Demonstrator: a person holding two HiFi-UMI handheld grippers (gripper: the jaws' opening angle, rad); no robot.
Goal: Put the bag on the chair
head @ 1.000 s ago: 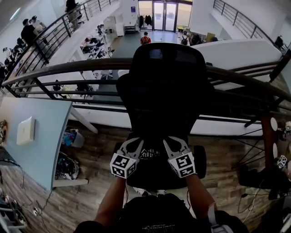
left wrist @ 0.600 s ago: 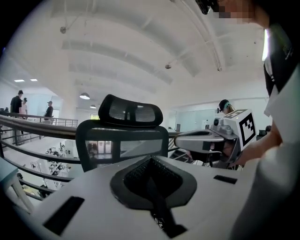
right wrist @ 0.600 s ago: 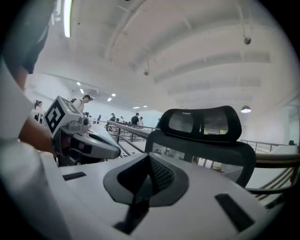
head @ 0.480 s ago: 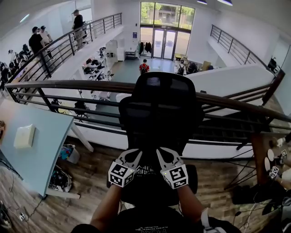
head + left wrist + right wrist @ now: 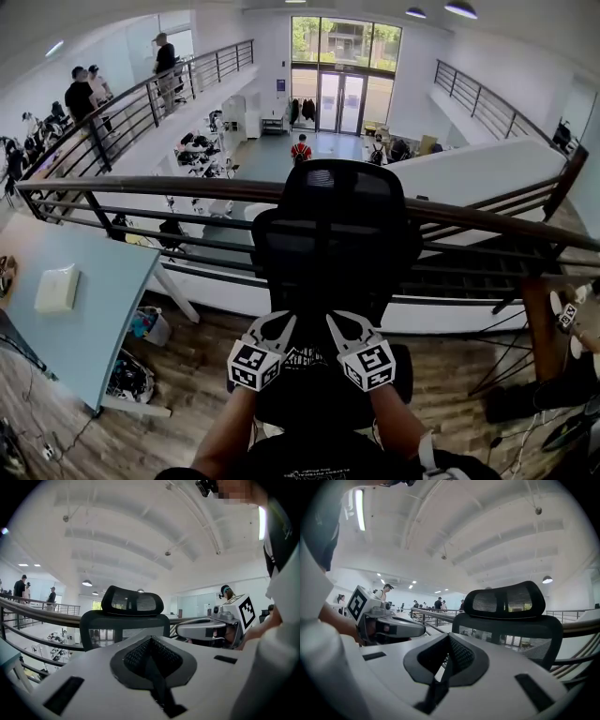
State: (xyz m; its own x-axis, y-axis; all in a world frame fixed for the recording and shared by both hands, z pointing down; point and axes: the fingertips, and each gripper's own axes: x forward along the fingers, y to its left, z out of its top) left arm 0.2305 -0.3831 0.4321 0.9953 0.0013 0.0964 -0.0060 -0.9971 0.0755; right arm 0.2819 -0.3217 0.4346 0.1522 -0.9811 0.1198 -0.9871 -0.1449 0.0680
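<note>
A black mesh office chair [image 5: 336, 234] with a headrest stands in front of me, its back toward a railing. My left gripper [image 5: 284, 324] and right gripper [image 5: 336, 322] hang side by side over the chair's seat [image 5: 319, 398], tips pointing at the backrest. Both are shut with nothing between the jaws. In the left gripper view the left gripper [image 5: 151, 657] faces the chair [image 5: 124, 623], with the right gripper [image 5: 206, 630] beside it. In the right gripper view the right gripper [image 5: 448, 657] faces the chair [image 5: 508, 620], with the left gripper [image 5: 393, 627] at its left. No bag shows in any view.
A dark railing [image 5: 141, 187] runs behind the chair, with an open atrium below it. A light blue table [image 5: 94, 319] with a white device [image 5: 56, 289] stands at the left, bags [image 5: 131, 375] under it. Dark gear [image 5: 548, 398] lies on the floor at right. People [image 5: 84, 94] stand on the left balcony.
The head view has tilted up, so more of the atrium and ceiling shows. Both grippers stay side by side over the seat.
</note>
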